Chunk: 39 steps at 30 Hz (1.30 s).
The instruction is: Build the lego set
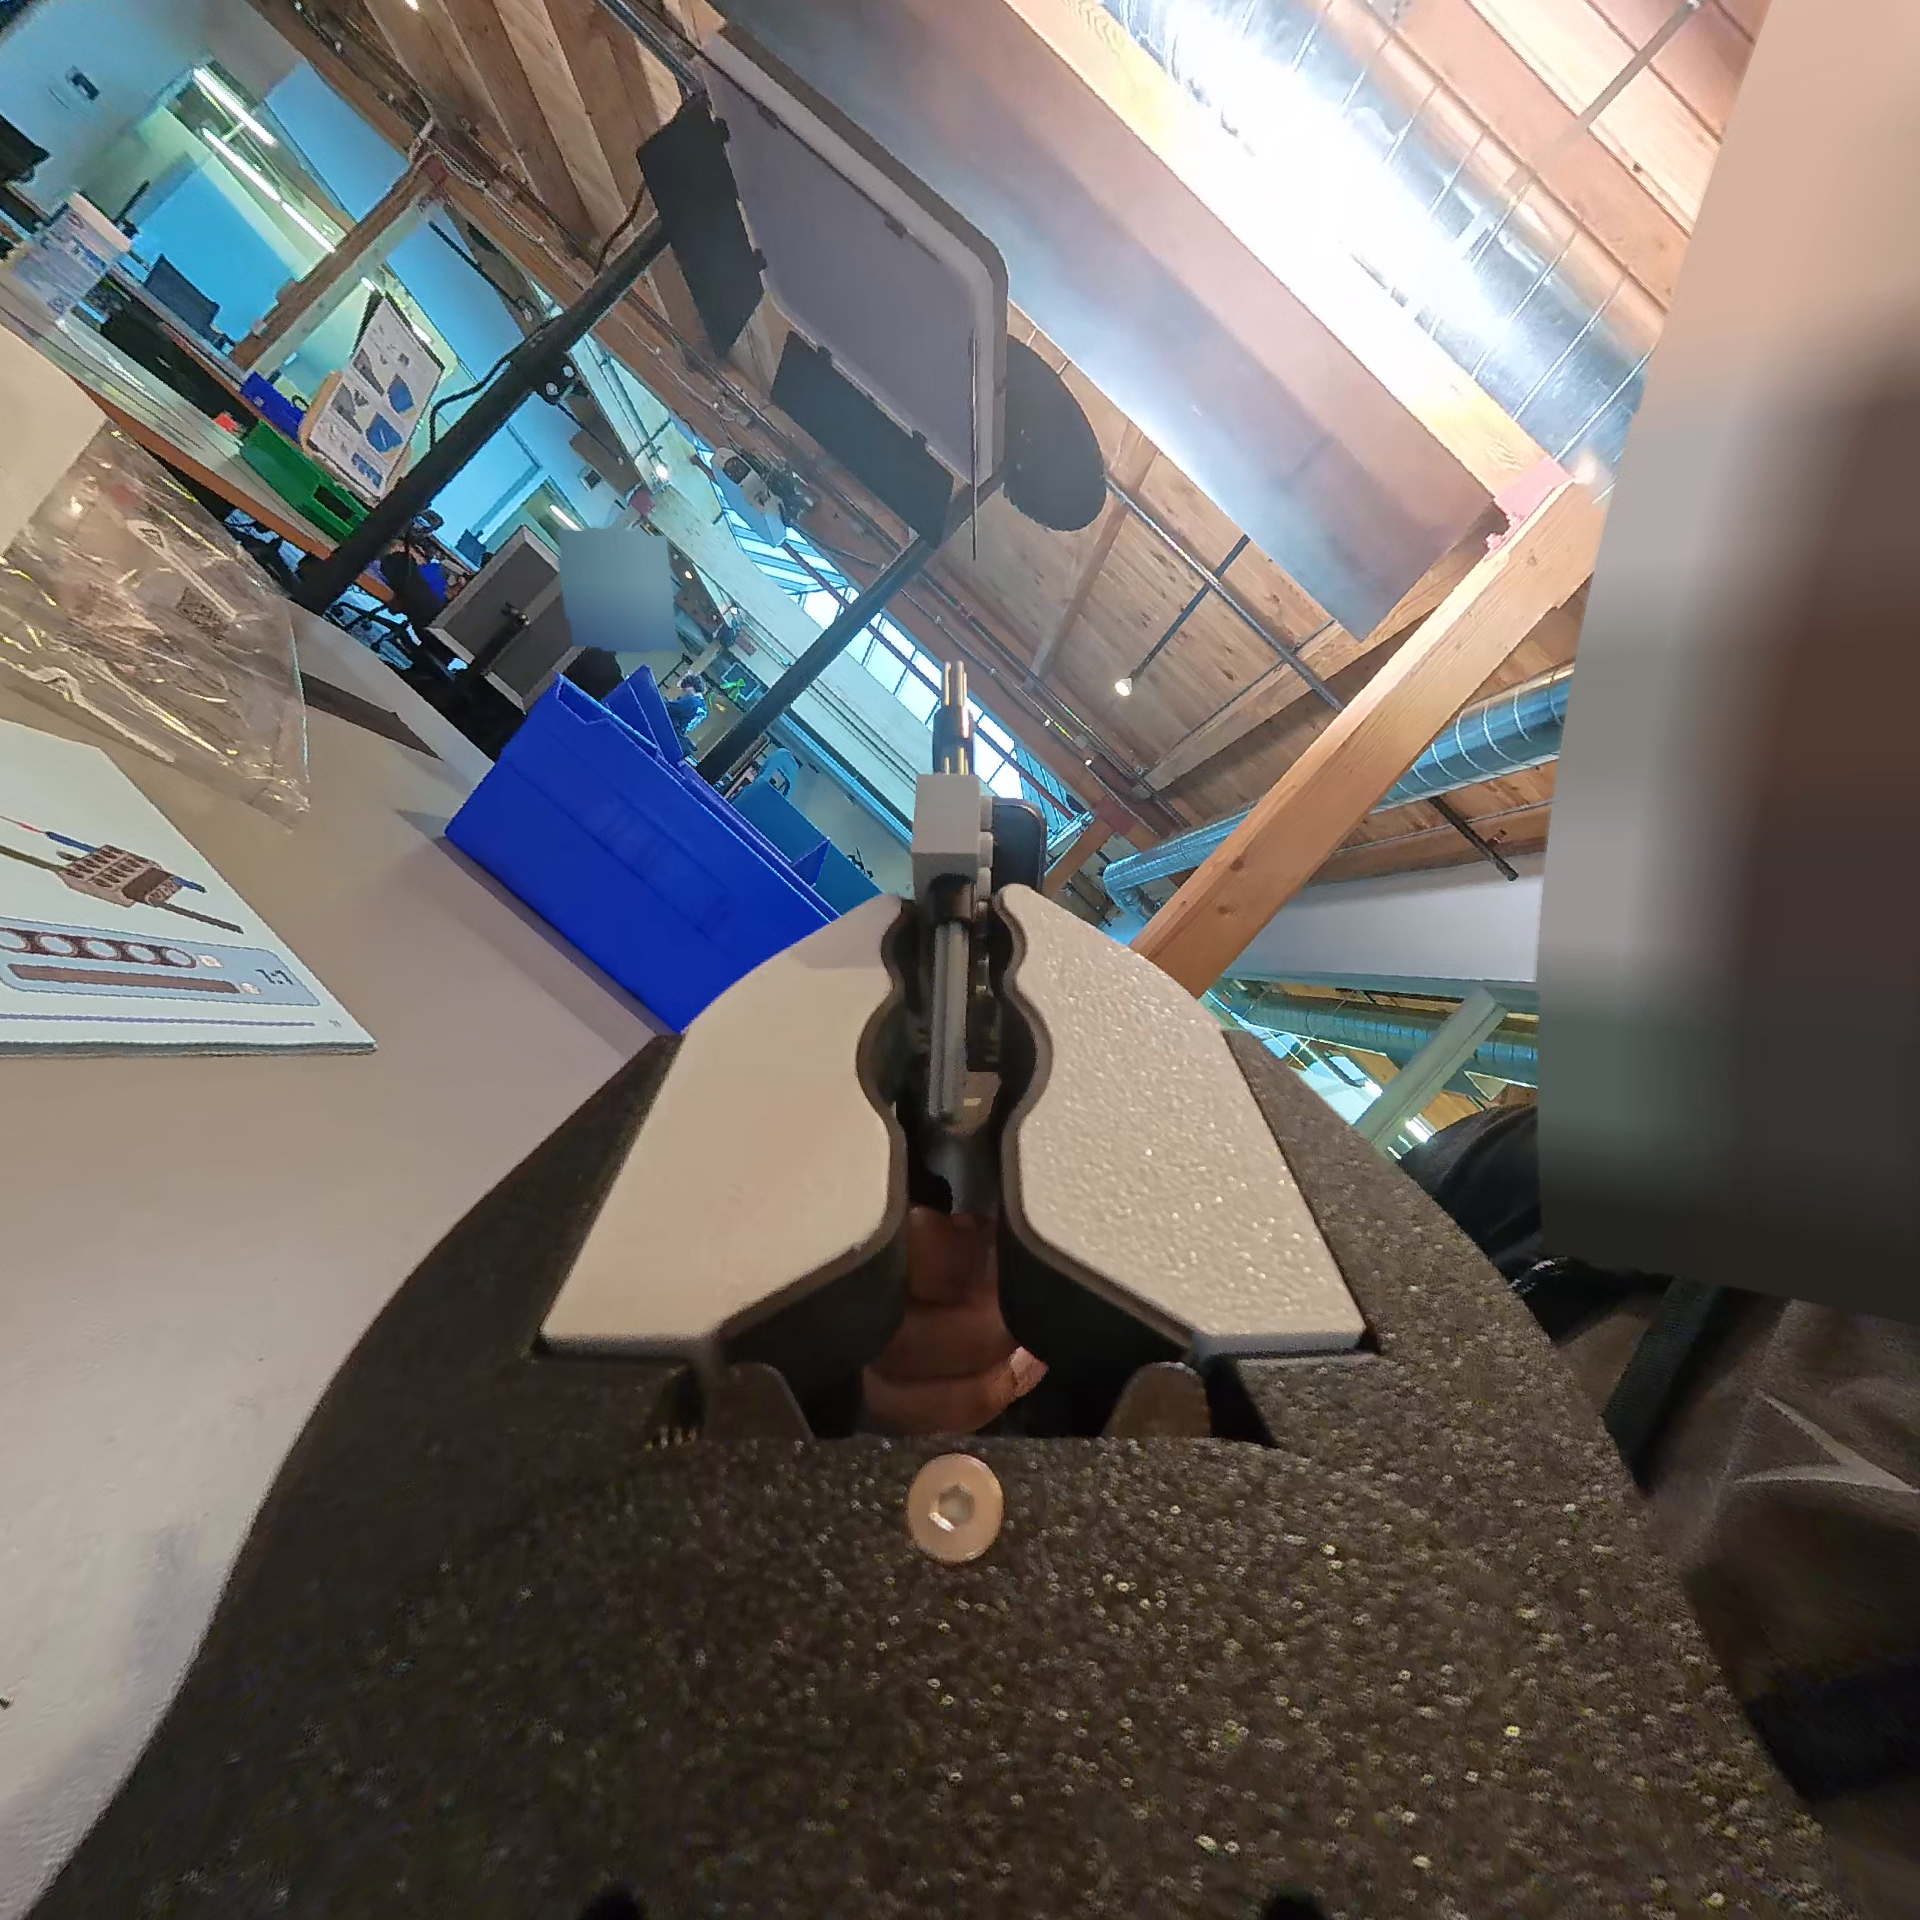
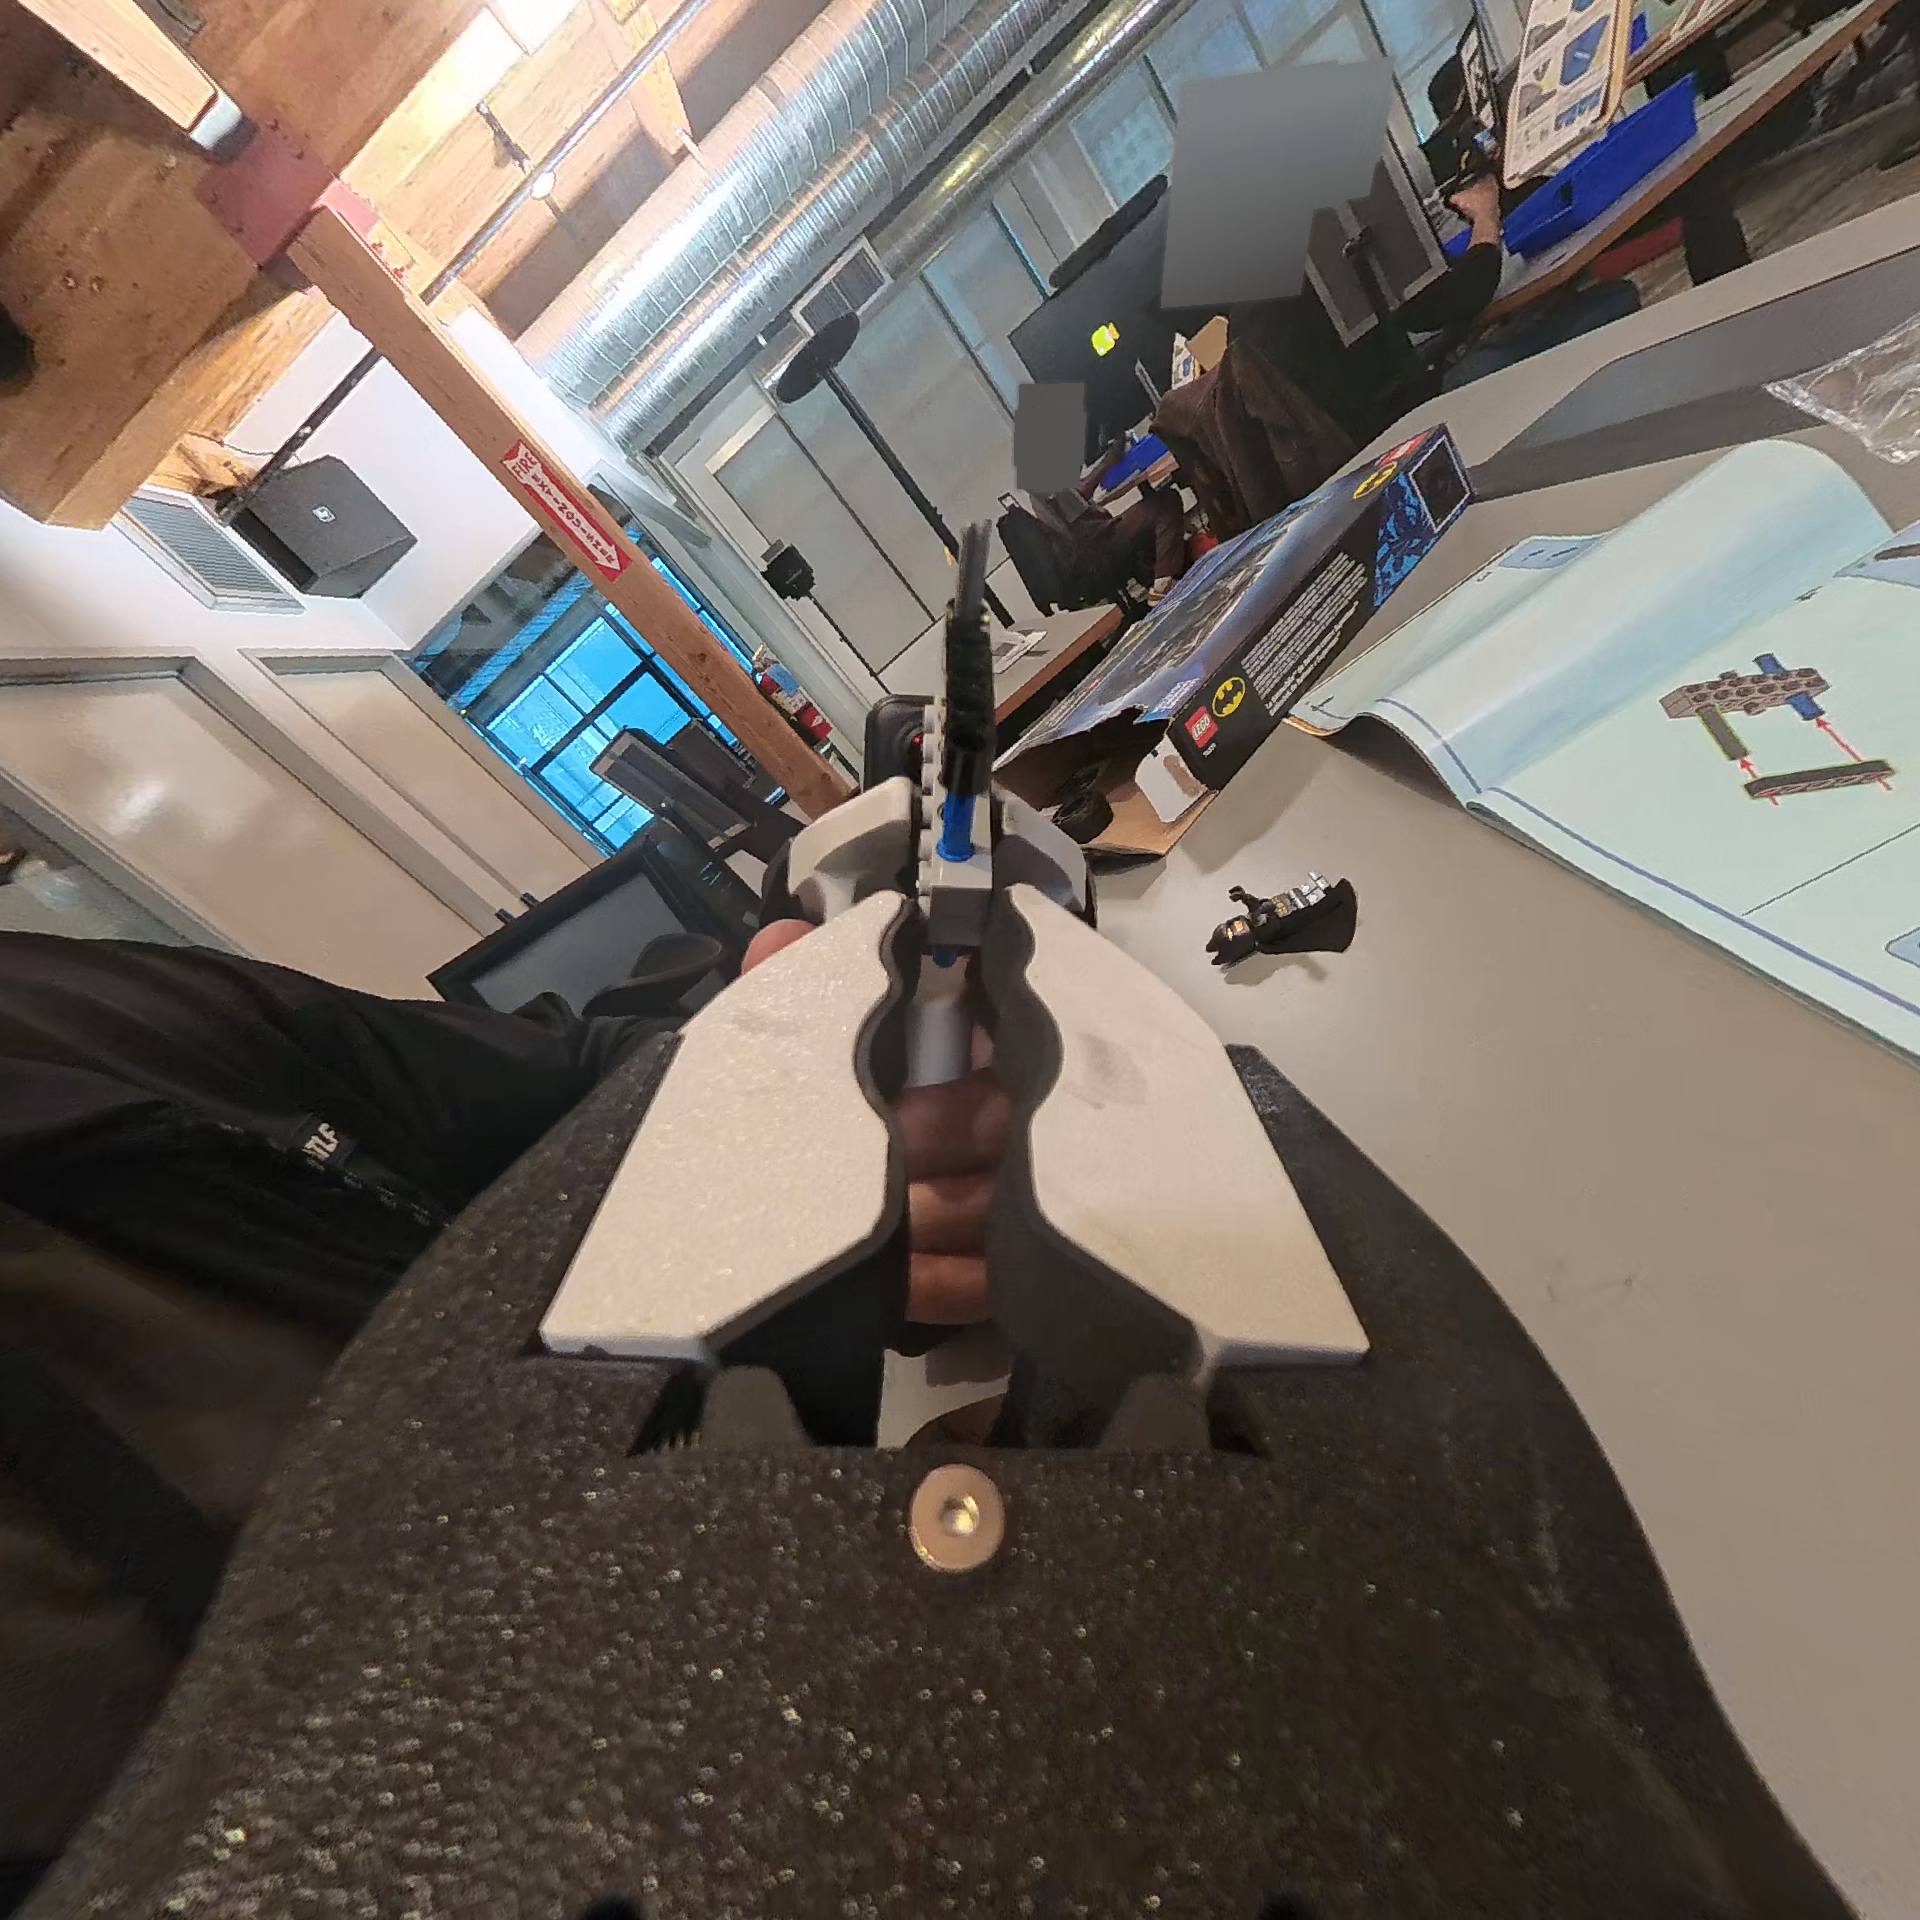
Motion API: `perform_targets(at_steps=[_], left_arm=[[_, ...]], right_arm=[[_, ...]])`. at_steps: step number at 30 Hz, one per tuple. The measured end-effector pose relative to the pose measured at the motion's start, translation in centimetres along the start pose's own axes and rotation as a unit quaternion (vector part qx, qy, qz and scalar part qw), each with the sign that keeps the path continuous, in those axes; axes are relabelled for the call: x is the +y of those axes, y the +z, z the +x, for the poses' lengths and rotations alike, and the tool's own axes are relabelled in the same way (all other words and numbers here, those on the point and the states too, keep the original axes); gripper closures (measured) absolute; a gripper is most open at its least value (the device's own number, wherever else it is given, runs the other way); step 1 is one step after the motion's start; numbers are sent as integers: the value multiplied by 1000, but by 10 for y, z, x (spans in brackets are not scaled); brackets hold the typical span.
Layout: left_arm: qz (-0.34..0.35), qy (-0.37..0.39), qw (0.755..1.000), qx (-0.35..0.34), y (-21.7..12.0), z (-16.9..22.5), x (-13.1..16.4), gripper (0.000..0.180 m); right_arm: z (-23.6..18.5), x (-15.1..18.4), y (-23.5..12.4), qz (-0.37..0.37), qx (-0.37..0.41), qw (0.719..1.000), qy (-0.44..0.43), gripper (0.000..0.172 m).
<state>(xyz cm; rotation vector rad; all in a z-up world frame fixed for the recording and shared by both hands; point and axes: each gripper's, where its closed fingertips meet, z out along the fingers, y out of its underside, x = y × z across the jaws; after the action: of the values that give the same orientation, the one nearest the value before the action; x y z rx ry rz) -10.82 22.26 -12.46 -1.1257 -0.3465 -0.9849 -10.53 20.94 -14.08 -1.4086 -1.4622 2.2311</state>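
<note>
I have one small toy-brick build (image 1: 948, 831) pinched from both ends, and it stands up off the table in the air between my two tools. It is a narrow stack: a light grey studded block, a darker grey block under it, a blue peg (image 2: 954, 821) running through the middle, a pale grey rod (image 1: 943, 1023) along its length, and a thin black stem with gold bands (image 1: 956, 707) poking out past the far end. From the right side a black ribbed piece (image 2: 968, 665) rises from the top of it. My left gripper (image 1: 948, 914) is clenched on the lower part of the build, both grey fingertips (image 1: 1049, 935) pressed against its sides, with the grey block sticking out just beyond them. My right gripper (image 2: 951, 914) is clenched too, on the dark grey block at the opposite end, and its tips sit just beside the tips of the left gripper, which shows right behind the build. To the left on the grey table (image 1: 260, 1195) lie an open instruction booklet (image 1: 135, 935) and a clear plastic bag (image 1: 135, 613), with a blue bin (image 1: 613, 862) farther off. To the right lie a small black caped figure (image 2: 1283, 920), a torn cardboard box (image 2: 1247, 665), and the booklet's other page.
</note>
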Motion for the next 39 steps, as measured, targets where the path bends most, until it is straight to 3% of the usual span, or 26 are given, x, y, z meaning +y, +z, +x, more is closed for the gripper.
perform_targets(at_steps=[6, 9, 12, 17, 27, 30, 39], left_arm=[[-17, 13, 1000, -1, -2, 1, 1, 169], [-38, 42, 998, -8, -3, 2, 2, 169], [-75, 59, 995, -19, -5, -1, 4, 169], [-142, 64, 987, -30, -7, -5, 15, 169], [-201, 57, 978, -26, -8, -4, 30, 169], [-204, 60, 977, -25, -8, -4, 31, 169], [-192, 71, 978, -32, -8, -4, 30, 170]], right_arm=[[-3, 3, 0, -18, -9, 1000, -11, 159], [5, 1, -7, -42, 3, 998, -45, 143], [7, -14, -18, -38, 2, 997, -65, 140], [8, -17, -27, -71, -10, 994, -81, 143], [6, 0, -29, -133, -28, 988, -79, 154], [5, 4, -30, -144, -31, 986, -78, 163], [5, 6, -29, -136, -48, 989, -41, 164]])
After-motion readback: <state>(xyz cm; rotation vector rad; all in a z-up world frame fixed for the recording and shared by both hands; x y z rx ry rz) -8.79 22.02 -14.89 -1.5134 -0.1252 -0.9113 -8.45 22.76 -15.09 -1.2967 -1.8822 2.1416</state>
